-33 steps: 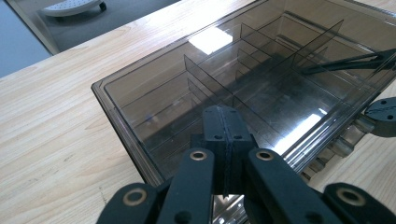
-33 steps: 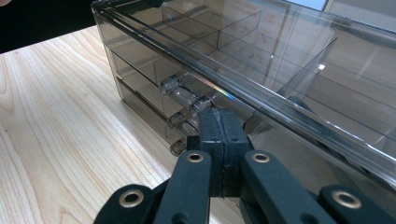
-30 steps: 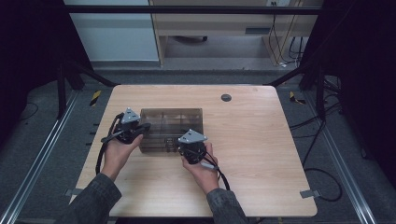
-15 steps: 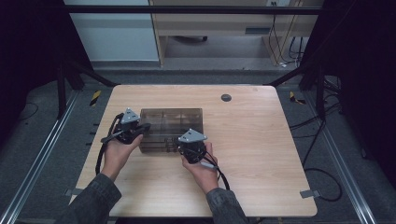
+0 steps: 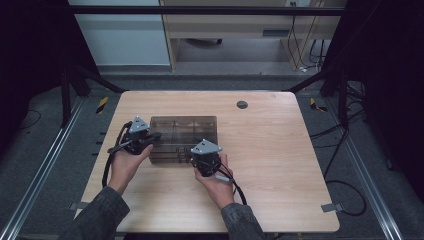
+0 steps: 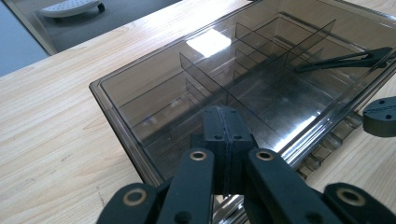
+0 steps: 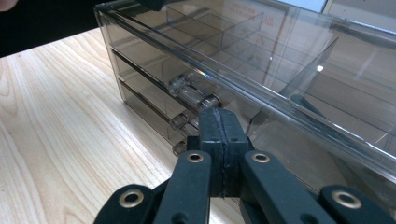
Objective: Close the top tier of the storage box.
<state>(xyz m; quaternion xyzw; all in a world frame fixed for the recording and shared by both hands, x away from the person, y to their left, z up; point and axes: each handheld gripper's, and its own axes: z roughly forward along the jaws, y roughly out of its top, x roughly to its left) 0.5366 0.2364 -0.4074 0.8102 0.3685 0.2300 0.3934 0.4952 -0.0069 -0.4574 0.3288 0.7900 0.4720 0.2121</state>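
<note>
The person's left hand (image 5: 124, 165) came in from about seven o'clock in the high view, forearm angled up toward the middle of the table, and held the left tool (image 5: 143, 140) against the left end of a smoky, clear drawer box (image 5: 185, 131). In the left gripper view that tool's jaws were pressed flat together with nothing between them, tips over the box's near top edge — whether they touched the plastic was hard to tell.

The right hand (image 5: 216, 181) entered from about five o'clock, wrist bent slightly leftward, with the right tool (image 5: 200, 159) at the box's front face near its lower right corner. Its jaws were also closed tight and empty, their tips just beside the small clear drawer knobs (image 7: 192, 98) on the front.

The box sat left of centre on the table (image 5: 280, 150), long side across, its inner dividers visible through the lid. The table was pale wood with a dark round grommet (image 5: 242, 104) at about one o'clock from the box. Around it lay grey floor with cables (image 5: 345, 190) at three o'clock, dark frame legs, and a pale cabinet (image 5: 125, 40) at twelve o'clock.
</note>
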